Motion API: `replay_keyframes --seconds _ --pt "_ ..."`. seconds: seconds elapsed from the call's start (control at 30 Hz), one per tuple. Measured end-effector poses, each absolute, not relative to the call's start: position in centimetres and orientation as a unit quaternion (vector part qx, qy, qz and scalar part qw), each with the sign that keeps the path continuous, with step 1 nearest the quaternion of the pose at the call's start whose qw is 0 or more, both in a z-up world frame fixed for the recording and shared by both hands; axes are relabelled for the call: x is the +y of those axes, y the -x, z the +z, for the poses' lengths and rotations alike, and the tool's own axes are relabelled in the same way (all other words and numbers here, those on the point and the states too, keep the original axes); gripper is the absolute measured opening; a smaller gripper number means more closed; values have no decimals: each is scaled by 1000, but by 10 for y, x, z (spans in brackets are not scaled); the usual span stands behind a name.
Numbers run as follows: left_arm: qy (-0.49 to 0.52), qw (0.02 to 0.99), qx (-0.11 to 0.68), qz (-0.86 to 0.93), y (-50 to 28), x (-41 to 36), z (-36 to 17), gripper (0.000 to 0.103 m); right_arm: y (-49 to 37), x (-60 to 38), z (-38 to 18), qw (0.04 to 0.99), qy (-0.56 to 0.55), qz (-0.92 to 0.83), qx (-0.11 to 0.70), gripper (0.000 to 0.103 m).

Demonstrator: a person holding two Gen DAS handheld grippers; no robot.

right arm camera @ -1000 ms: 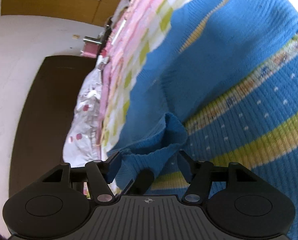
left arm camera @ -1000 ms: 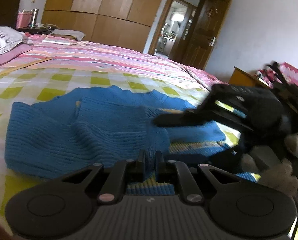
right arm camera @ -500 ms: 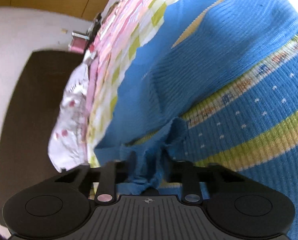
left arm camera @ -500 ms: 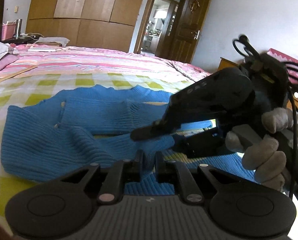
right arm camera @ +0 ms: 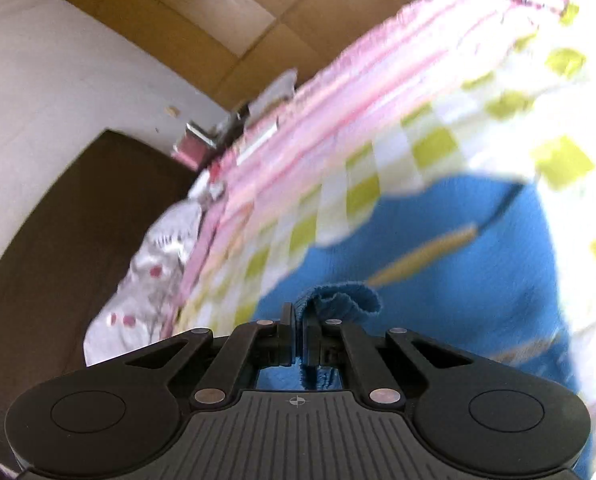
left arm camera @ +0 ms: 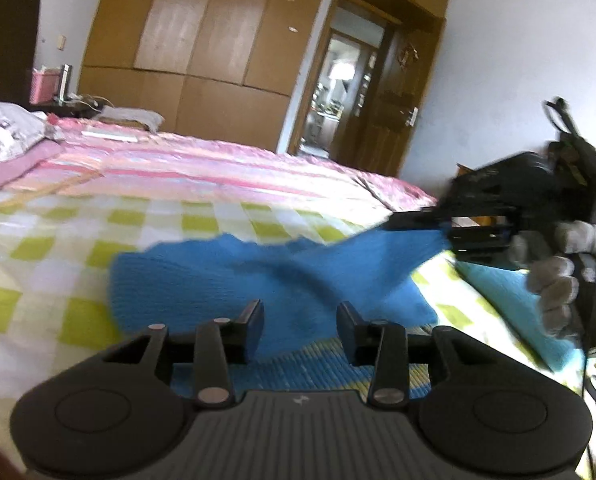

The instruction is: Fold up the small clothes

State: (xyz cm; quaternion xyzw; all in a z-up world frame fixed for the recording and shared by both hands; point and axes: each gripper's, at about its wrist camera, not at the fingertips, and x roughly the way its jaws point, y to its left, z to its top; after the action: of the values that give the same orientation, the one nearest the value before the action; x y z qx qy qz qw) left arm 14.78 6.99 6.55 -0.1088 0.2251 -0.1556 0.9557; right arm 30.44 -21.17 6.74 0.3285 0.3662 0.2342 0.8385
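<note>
A small blue knit sweater [left arm camera: 257, 280] with yellow-green stripes lies on the checked bed cover [left arm camera: 57, 248]. My left gripper [left arm camera: 301, 326] is open and empty, just above the sweater's near part. My right gripper [right arm camera: 300, 330] is shut on a fold of the blue sweater [right arm camera: 338, 300]. In the left wrist view the right gripper [left arm camera: 438, 226] holds that sleeve end lifted and stretched to the right, above the bed. The rest of the sweater [right arm camera: 458, 280] lies below it.
A pink striped quilt [left arm camera: 217, 164] covers the far side of the bed. A patterned pillow [left arm camera: 5, 132] lies at the far left. Wooden wardrobes [left arm camera: 201, 40] and an open door [left arm camera: 338, 80] stand behind. A dark cabinet [right arm camera: 57, 240] is beside the pillow.
My left gripper has opened and let go of the sweater. My right gripper has shut on the sleeve fold and pulled it up and to the right, stretching the sleeve.
</note>
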Motion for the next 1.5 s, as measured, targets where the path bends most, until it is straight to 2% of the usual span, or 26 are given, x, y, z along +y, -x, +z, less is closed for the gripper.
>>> replay_keyframes --seconds 0.2,0.3,0.57,0.63,0.8,0.93,1.03,1.17,1.5 --pt "107 959 228 -128 -174 74 64 47 -305 -229 81 859 -320 226 328 4" --pt "96 959 236 -125 -185 69 60 47 -314 -246 62 861 -328 191 338 4" --pt "56 949 295 -96 -217 64 28 47 -335 -255 6 883 -257 104 380 5" --pt "57 943 317 -86 -222 68 19 47 -335 -252 1 888 -233 94 386 9" --pt "49 941 322 -87 -214 72 18 47 -328 -252 5 899 -201 93 379 9" --pt "55 945 312 -84 -213 75 26 47 -329 -258 10 895 -218 104 376 10" --pt "61 949 299 -77 -215 77 33 47 -331 -252 14 910 -185 92 360 10" --pt "49 943 325 -61 -226 77 27 47 -336 -244 5 909 -140 73 387 10" --pt "41 941 334 -39 -205 85 29 47 -328 -231 23 930 -106 90 340 12"
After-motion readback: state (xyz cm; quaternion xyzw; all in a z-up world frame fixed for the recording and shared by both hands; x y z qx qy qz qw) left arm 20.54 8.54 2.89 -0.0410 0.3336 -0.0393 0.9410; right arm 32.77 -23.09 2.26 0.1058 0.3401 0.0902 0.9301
